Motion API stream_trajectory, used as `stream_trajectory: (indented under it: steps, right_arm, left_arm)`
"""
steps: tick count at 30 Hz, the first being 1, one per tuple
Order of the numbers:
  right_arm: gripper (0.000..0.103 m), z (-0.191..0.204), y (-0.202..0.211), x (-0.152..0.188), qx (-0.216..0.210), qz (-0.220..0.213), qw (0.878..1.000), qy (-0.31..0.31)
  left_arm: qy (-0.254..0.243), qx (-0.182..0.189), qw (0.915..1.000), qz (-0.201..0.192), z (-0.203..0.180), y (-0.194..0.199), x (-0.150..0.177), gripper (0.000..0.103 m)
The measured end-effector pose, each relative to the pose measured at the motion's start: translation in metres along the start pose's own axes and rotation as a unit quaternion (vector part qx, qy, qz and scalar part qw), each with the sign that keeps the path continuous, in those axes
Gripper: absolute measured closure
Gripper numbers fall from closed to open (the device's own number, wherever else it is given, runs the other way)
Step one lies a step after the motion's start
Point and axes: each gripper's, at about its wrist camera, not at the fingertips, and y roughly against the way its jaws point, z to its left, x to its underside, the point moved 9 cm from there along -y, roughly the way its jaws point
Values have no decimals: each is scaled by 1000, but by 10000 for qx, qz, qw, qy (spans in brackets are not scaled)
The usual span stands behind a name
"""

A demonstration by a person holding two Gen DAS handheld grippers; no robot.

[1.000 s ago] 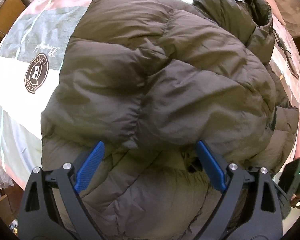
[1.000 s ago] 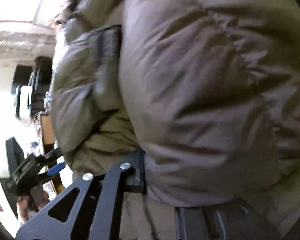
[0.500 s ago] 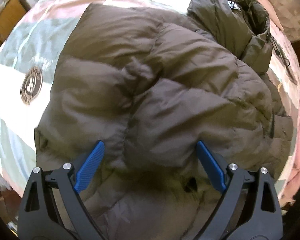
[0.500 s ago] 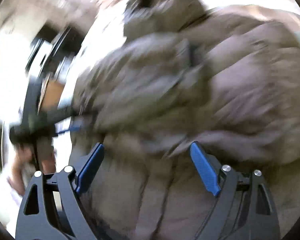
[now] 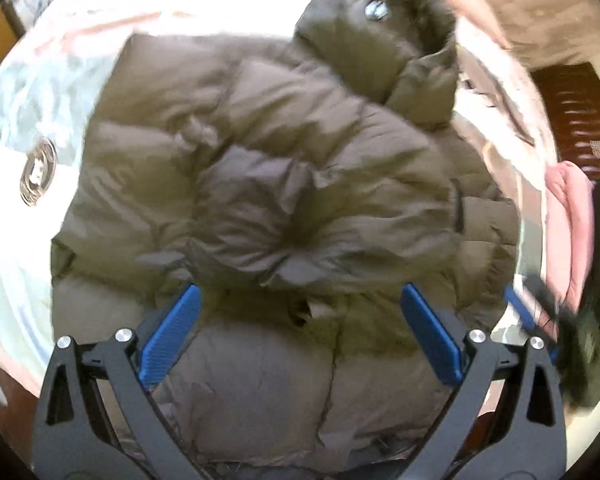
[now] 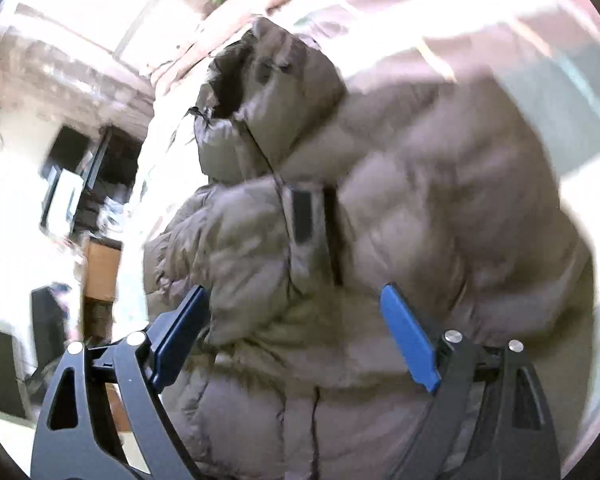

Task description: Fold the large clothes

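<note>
A large olive-brown puffer jacket (image 5: 268, 184) lies on a bed, sleeves folded over its body, its hood (image 5: 380, 36) at the far end. My left gripper (image 5: 300, 320) is open and empty above the jacket's hem. My right gripper (image 6: 296, 328) is open and empty above the jacket (image 6: 400, 200), on the side where the hood (image 6: 268, 92) and a dark front strip (image 6: 302, 216) show. The right gripper also shows blurred at the right edge of the left wrist view (image 5: 548, 312).
The bed cover (image 5: 24, 128) is pale with a round brown logo (image 5: 38, 172) left of the jacket. A pink cloth (image 5: 568, 216) hangs at the right. Wooden furniture (image 6: 100, 264) and dark boxes (image 6: 84, 184) stand beyond the bed's edge.
My right gripper let go of the jacket, opened and pulled back above it. My left gripper rose and drew back, so more of the jacket shows.
</note>
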Motion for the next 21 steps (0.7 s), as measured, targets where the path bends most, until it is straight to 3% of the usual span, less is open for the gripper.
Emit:
stream_trajectory:
  steps: [2,4,8,10,12,16,17,18,19,20,21]
  right_arm:
    - [15,15,-10,-26,209,-57,9993,295]
    - [15,12,-13,-69,692,-432,9948,607]
    - [15,24,-62,-162,1427,-933,9791,1109]
    - [15,27,-97,-220,1849,-1160,9703,1047]
    - [15,24,-127,-254,2281,-1076,9631,938]
    - [15,17,-167,-290,2656,-990,9570,622]
    - [19,12,-178,-292,2752,-895,9556,547]
    - [57,8,-189,-295,2840,-823,9538,534]
    - [84,5,-196,-292,2928,-660,9523,554]
    - [96,2,-206,-286,2923,-475,9536,547]
    - [97,2,-205,-282,2807,-540,9570,500]
  left_arm:
    - [-116,45,9999,11,-6,4,8,2]
    - [-232,75,9995,178,-9,-4,14,2]
    - [-445,-527,9958,603,9,-41,24,2]
    - [-457,-617,9934,853,14,-54,29,2]
    - [-456,-636,9925,942,17,-60,27,2]
    - [-347,-470,9951,803,18,-55,14,2]
    - [-330,-466,9954,764,19,-55,11,2]
    - [-311,-480,9954,766,22,-55,10,2]
    - [-281,-485,9953,791,24,-56,9,2]
    - [-207,-473,9950,856,28,-58,10,2]
    - [-133,-451,9948,903,30,-60,10,2]
